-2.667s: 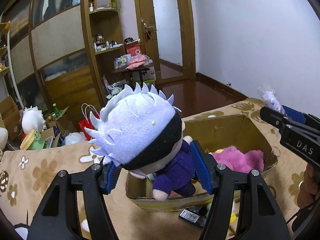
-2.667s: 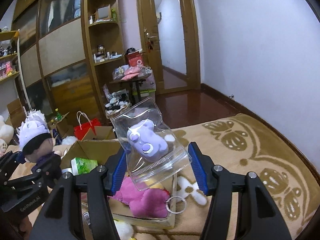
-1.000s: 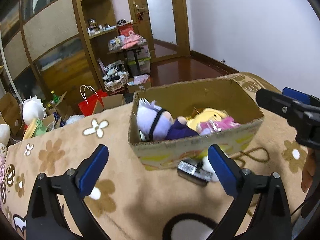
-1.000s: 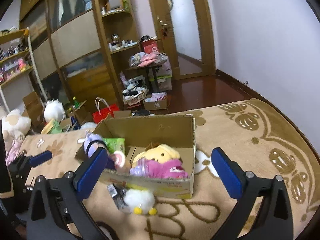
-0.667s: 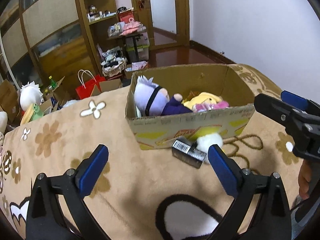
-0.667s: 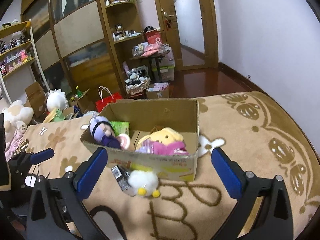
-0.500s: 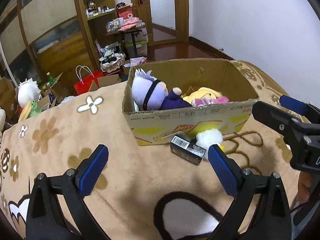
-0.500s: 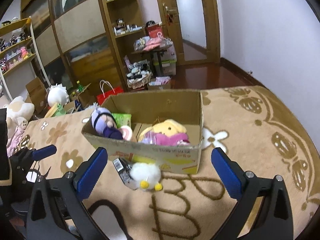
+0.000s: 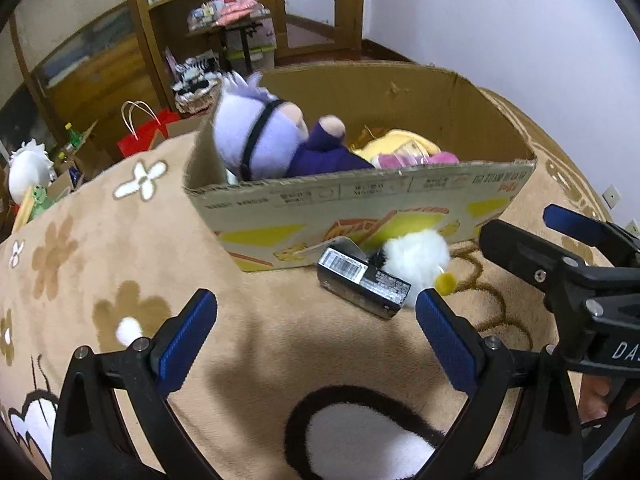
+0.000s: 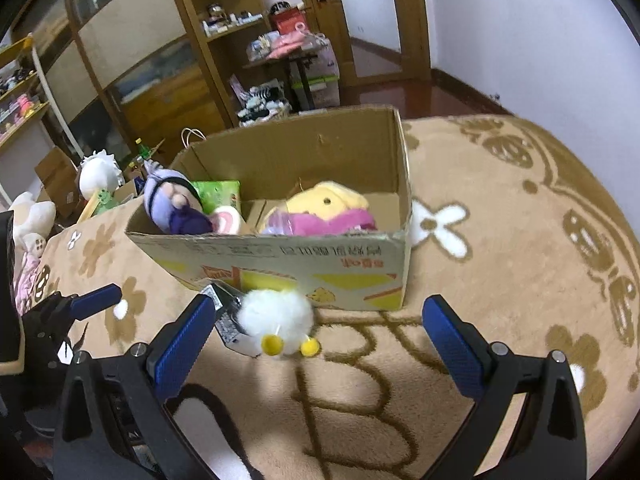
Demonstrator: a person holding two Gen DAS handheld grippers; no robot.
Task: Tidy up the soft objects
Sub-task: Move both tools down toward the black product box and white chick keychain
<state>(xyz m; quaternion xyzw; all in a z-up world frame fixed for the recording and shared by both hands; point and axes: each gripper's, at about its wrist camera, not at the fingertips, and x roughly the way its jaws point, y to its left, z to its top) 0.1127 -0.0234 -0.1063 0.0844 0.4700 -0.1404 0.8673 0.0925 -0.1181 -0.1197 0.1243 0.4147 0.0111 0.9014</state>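
A cardboard box (image 9: pixel 360 200) (image 10: pixel 288 260) stands on a tan patterned blanket. In it lie a white-haired doll in purple (image 9: pixel 260 136) (image 10: pixel 172 200), a yellow plush (image 10: pixel 324 200) (image 9: pixel 396 146) and a pink plush (image 10: pixel 324 222). A white fluffy plush with yellow feet (image 10: pixel 278 318) (image 9: pixel 416 256) lies outside the box's front wall, beside a small black packet (image 9: pixel 362 282). My left gripper (image 9: pixel 316 328) is open and empty, short of the packet. My right gripper (image 10: pixel 320 336) is open and empty, just behind the white plush.
The blanket (image 10: pixel 500 240) has flower and bunny patterns. Wooden shelves (image 10: pixel 224 40), a door, a small cluttered table (image 10: pixel 296 60), a red bag (image 9: pixel 148 128) and boxes with plush toys (image 10: pixel 100 172) stand behind the bed. A white wall is on the right.
Both grippers let go of their toys, the doll and the bagged purple plush, into the box. They then drew back and lowered toward the white plush and black packet in front of it.
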